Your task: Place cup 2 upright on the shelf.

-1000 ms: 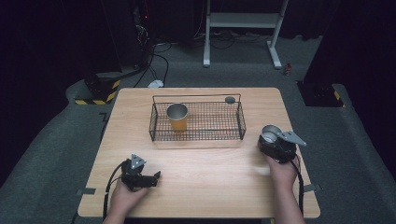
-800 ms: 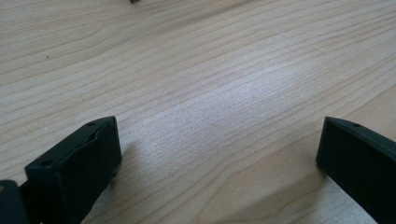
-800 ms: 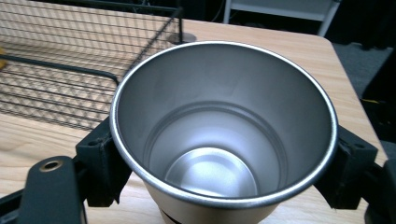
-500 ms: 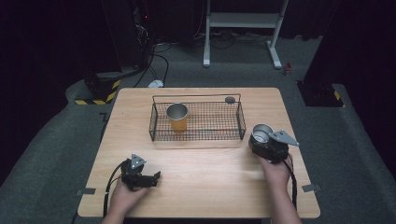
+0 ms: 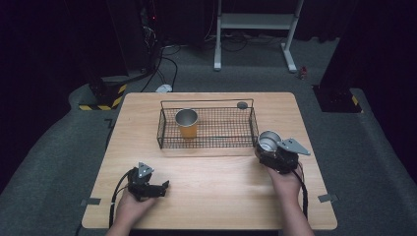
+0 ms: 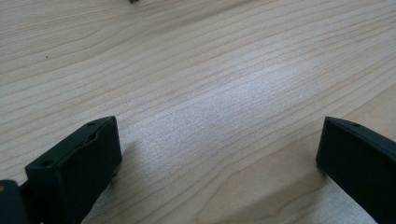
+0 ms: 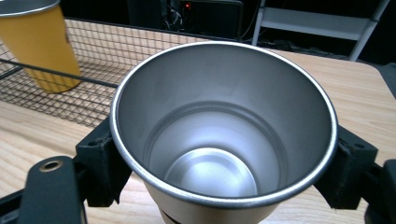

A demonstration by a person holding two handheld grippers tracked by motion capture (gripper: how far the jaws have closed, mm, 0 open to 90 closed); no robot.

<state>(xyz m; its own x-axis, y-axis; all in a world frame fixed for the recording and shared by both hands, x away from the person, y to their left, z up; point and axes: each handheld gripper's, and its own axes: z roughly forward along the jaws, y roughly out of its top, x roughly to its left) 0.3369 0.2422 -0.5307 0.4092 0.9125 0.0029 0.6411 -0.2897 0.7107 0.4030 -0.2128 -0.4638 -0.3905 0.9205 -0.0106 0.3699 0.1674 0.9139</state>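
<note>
A steel cup (image 5: 269, 141) with a silver inside (image 7: 224, 135) is held upright by my right gripper (image 5: 268, 149), whose jaws press on its sides just off the wire basket's right front corner. The black wire basket (image 5: 206, 102) stands at the middle back of the table, and a yellow cup (image 5: 187, 129) stands upright in its left part (image 7: 46, 46). My left gripper (image 5: 164, 186) rests low over the table near the front left. Its jaws have just been opening and stand wide apart (image 6: 219, 140) with only bare wood between them.
A small dark round object (image 5: 242, 104) sits at the basket's far right rim. The wooden table (image 5: 211, 191) has bare room across its front middle. Beyond it lie a dark floor, cables and a white stand.
My right gripper has carried the steel cup left and a little up, closer to the basket's right end. The left gripper has stayed in place.
</note>
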